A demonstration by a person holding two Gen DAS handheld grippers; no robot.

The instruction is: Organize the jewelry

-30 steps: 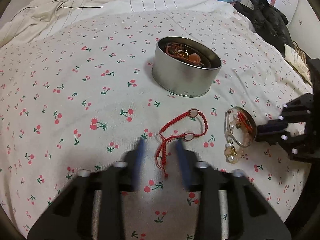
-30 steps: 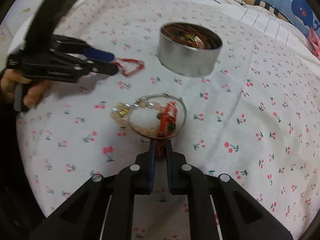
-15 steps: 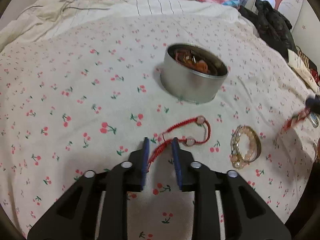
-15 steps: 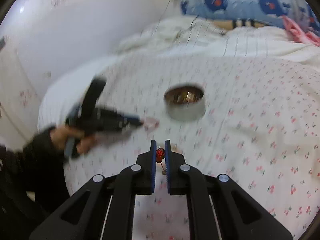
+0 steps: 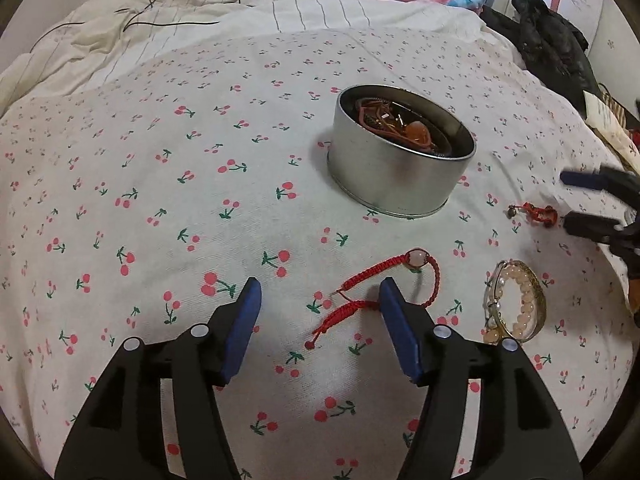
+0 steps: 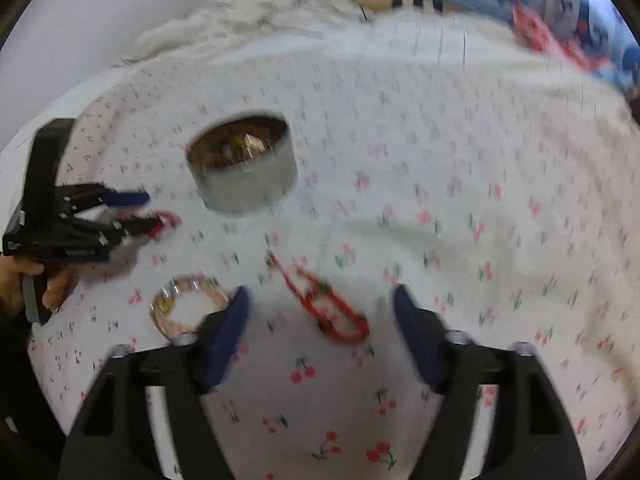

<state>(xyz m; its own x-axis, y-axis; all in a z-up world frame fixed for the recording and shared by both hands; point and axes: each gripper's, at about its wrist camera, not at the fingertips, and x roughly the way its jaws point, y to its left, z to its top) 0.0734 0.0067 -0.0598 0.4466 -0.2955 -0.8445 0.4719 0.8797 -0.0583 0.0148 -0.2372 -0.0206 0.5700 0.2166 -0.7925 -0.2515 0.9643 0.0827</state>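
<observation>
- Now on a bed sheet (image 5: 120,168) printed with small cherries: loose jewelry and one round metal tin (image 5: 400,176).
- Left gripper (image 5: 320,308): jaws opening, blue pads apart, pressing on nothing.
- Between those pads, flat on the sheet: a red braided cord bracelet (image 5: 360,300) with a pale bead at its far end; tail end of the cord just beside the right-hand pad, contact unclear.
- Right of that, near but apart: a pale bead bracelet (image 5: 516,304) tucked together with a gold bangle, lying flat.
- Beyond both, upright and lidless: the tin, holding a tangle of reddish cords and an orange stone.
- Right gripper (image 6: 320,312): jaws opening, spread wide, gripping nothing; picture blurred by motion.
- Between its pads, on the sheet: a small red cord piece (image 6: 328,308) with dark beads and a tiny metal charm at the far tip, clear of both pads.
- Same red piece (image 5: 538,214) seen from the left camera just in front of the right gripper's tips, right of the tin and apart from it.
- Bead bracelet and bangle (image 6: 184,308) just beside the right gripper's left-hand pad, partly hidden by it.
- At the left edge of the right camera's view: a hand (image 6: 24,284) wrapped around the left gripper's handle.
- Farther back: a cream striped blanket (image 5: 280,12) with thin black wires on it, and dark clothing (image 5: 552,40) at the far right.
</observation>
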